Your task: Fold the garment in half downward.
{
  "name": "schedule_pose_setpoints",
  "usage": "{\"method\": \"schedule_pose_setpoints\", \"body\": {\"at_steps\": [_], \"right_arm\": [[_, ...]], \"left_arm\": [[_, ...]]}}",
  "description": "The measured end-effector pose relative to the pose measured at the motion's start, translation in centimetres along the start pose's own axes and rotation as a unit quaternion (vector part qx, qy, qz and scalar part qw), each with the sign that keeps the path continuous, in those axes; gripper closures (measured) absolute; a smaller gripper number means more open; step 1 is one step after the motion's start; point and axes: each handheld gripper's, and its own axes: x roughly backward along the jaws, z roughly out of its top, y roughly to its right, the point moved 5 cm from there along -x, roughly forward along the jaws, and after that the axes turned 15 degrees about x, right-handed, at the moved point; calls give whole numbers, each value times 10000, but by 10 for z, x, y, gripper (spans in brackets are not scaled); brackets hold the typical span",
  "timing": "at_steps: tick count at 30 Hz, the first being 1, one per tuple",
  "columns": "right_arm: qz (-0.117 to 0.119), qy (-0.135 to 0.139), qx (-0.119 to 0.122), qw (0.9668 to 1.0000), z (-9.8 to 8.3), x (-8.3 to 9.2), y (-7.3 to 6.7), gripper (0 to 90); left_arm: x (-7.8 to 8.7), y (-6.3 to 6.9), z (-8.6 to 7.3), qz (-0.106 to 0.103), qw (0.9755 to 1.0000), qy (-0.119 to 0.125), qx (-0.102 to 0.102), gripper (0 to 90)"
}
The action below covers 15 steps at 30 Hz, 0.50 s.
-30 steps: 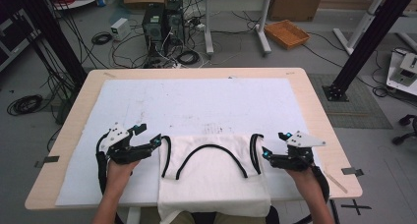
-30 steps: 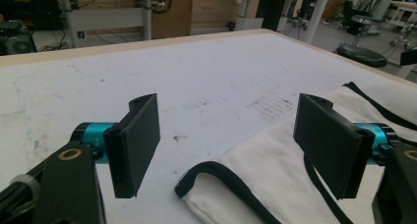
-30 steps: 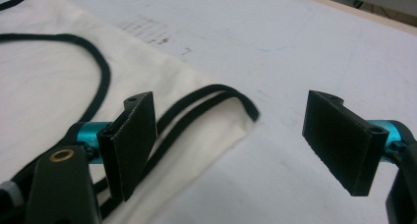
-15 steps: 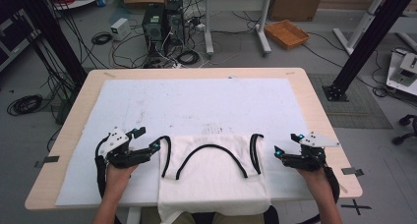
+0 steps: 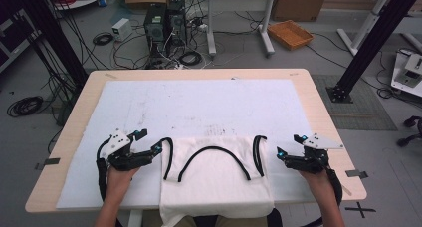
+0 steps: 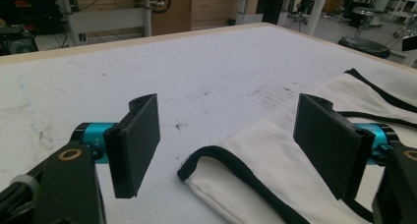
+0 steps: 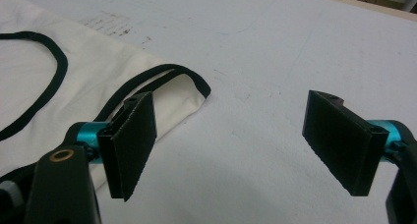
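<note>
The white sleeveless top (image 5: 215, 174) lies flat at the desk's (image 5: 318, 100) near edge, hem overhanging, not yet folded; left tool (image 5: 158, 148) and right tool (image 5: 280, 152) flank its shoulder straps, jaws apart, gripping nothing.

Overhead view; two close tool-mounted views

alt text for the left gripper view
Open left claw, its black jaws apart around the black-trimmed corner of a white top that lies flat on a white table cover. The jaws do not touch the cloth.
</note>
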Motion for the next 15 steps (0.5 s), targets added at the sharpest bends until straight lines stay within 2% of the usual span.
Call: {"method": "schedule_pose_setpoints", "body": {"at_steps": [7, 10, 12, 15], "right_arm": [[14, -1, -31, 10000, 0, -1, 1, 205], [56, 13, -79, 10000, 2, -2, 1, 205], [162, 106, -154, 9997, 11, -4, 0, 205], [282, 76, -100, 9995, 23, -12, 0, 206]], "left_arm": [[-1, -1, 2, 131, 9999, -59, -46, 258], [-2, -3, 5, 139, 9999, -92, 18, 258], [-8, -8, 11, 195, 9994, -233, 138, 258], [-18, -15, 14, 214, 9984, -452, 264, 260]]}}
